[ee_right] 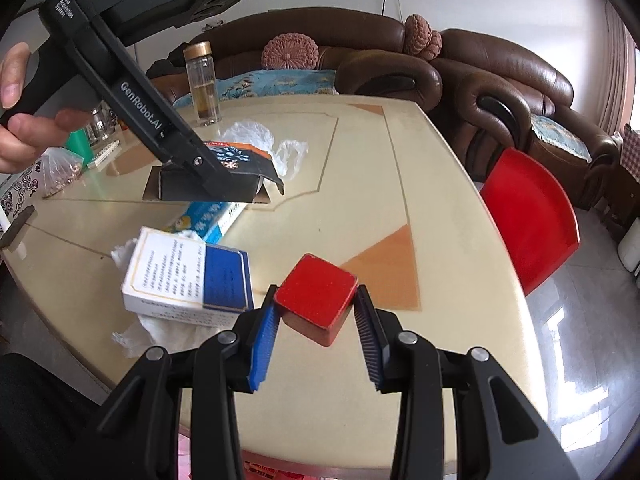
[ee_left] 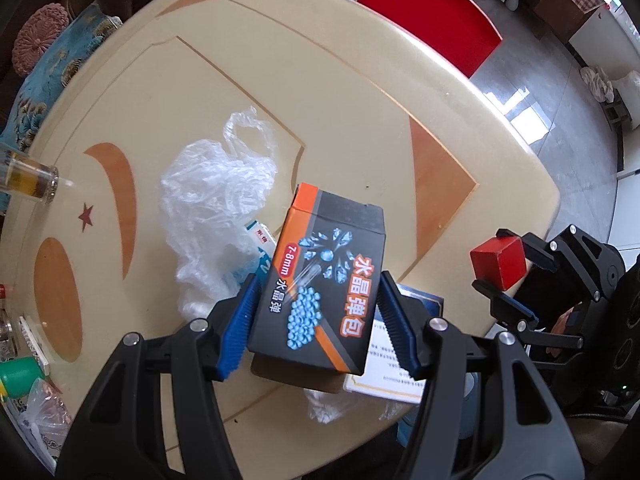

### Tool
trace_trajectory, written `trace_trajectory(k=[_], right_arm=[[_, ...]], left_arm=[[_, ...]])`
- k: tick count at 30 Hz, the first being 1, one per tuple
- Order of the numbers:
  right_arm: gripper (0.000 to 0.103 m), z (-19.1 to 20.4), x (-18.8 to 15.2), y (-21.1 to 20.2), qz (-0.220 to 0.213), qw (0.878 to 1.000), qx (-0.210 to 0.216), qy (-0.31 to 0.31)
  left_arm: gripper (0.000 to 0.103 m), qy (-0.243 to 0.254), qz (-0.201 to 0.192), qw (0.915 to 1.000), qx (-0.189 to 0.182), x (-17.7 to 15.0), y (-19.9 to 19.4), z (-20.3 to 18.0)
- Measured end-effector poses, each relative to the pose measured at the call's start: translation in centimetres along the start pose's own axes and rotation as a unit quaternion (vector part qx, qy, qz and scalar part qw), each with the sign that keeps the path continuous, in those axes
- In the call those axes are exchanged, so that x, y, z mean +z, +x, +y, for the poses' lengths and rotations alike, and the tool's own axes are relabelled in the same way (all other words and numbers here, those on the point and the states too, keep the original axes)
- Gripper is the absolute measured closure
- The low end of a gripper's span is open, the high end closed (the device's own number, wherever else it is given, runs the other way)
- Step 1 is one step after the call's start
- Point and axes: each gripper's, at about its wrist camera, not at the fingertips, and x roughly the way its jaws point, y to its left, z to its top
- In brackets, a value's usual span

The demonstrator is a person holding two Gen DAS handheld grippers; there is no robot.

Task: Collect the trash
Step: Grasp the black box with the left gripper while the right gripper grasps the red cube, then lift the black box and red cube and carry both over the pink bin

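The left tongs (ee_left: 316, 316) clamp a black box (ee_left: 320, 280) above the worktop (ee_left: 360, 92); the right tongs (ee_right: 316, 320) clamp a red block (ee_right: 316, 300). Beneath lie a plastic bag (ee_left: 212, 188), a white-and-blue carton (ee_right: 188, 280) and crumpled tissue (ee_right: 160, 328), with a red chair (ee_right: 528, 216) beside.

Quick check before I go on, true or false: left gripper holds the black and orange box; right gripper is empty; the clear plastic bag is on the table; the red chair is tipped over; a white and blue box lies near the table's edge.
1. The left gripper holds the black and orange box. True.
2. The right gripper is empty. False: it is shut on the red box.
3. The clear plastic bag lies on the table. True.
4. The red chair is tipped over. False: it stands upright beside the table.
5. A white and blue box lies near the table's edge. True.
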Motion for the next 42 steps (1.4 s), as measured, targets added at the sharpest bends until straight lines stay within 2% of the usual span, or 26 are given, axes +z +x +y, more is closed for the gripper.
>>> trace_trajectory(k=[18,32,42], right_arm=[[0.066,3.2,3.3,-5.8,-0.053,0.998,0.015,-0.04],[0.066,5.7,4.1,-11.6,-0.08,0.995,0.034,-0.047],[0.066,6.9,3.5,-15.9,-0.098,0.993,0.042,-0.055]], left_arm=[[0.044,-0.014,-0.044,0.9982,0.039,-5.0,-6.0,-0.7],[0.044,-0.026,-0.081,0.9948,0.056,-12.2,-9.7,-3.6],[0.044,-0.015,-0.105,0.9928,0.056,-16.1,-11.6,-6.9]])
